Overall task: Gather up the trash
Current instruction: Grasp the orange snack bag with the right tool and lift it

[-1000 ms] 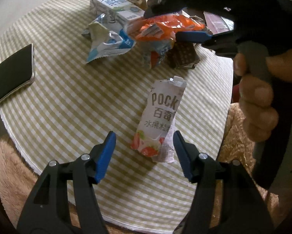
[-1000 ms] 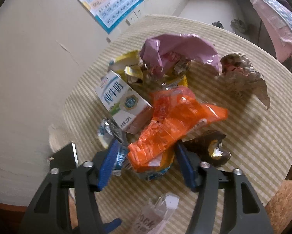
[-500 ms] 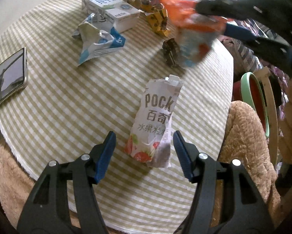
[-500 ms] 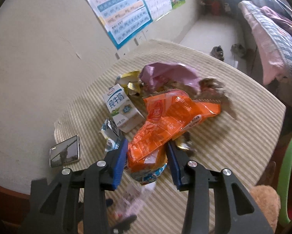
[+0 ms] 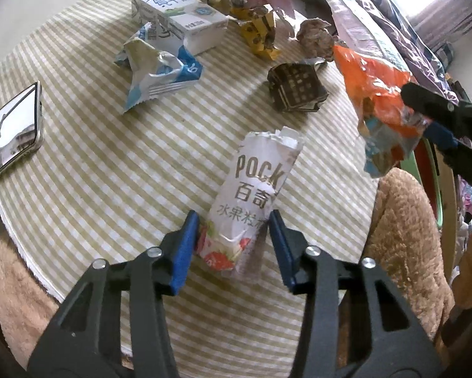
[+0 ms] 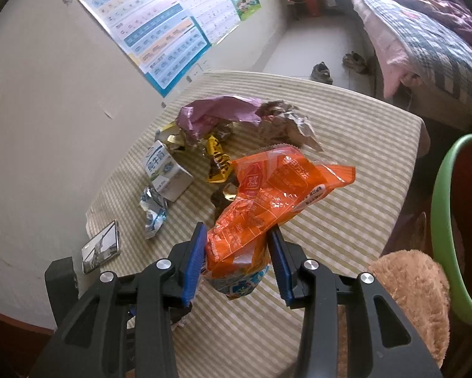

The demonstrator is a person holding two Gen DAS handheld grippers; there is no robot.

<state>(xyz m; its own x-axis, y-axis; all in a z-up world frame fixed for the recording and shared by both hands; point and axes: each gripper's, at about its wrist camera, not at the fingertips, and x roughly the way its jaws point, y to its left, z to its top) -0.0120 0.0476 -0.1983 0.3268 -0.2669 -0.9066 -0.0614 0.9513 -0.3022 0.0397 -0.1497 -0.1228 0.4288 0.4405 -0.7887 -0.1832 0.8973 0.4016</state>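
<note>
Left gripper (image 5: 232, 239) in its own view points down at the checked tablecloth (image 5: 110, 189), and its jaws have just been closing on the white Pocky wrapper (image 5: 251, 201). The blue pads (image 5: 184, 252) now sit against the wrapper's lower end on both sides, while the rest of the wrapper lies flat on the cloth, running away from the fingertips. Farther ahead lie a dark checked wrapper (image 5: 297, 89), a blue-and-white wrapper (image 5: 158, 72) and a milk carton (image 5: 179, 15); a phone (image 5: 12, 129) lies far to the left. To the right, the other gripper holds an orange bag (image 5: 377, 94) in the air.

Right gripper (image 6: 236, 252) in its own view is clamped on the orange bag (image 6: 267, 195), lifted clear of the table; the bag's crumpled lower end sits between the blue pads and the rest fans up and right. Beyond it on the cloth lie a purple wrapper (image 6: 210, 116), a yellow wrapper (image 6: 218, 160) and the milk carton (image 6: 165, 170). A green-rimmed bin (image 6: 440, 220) stands to the right.
</note>
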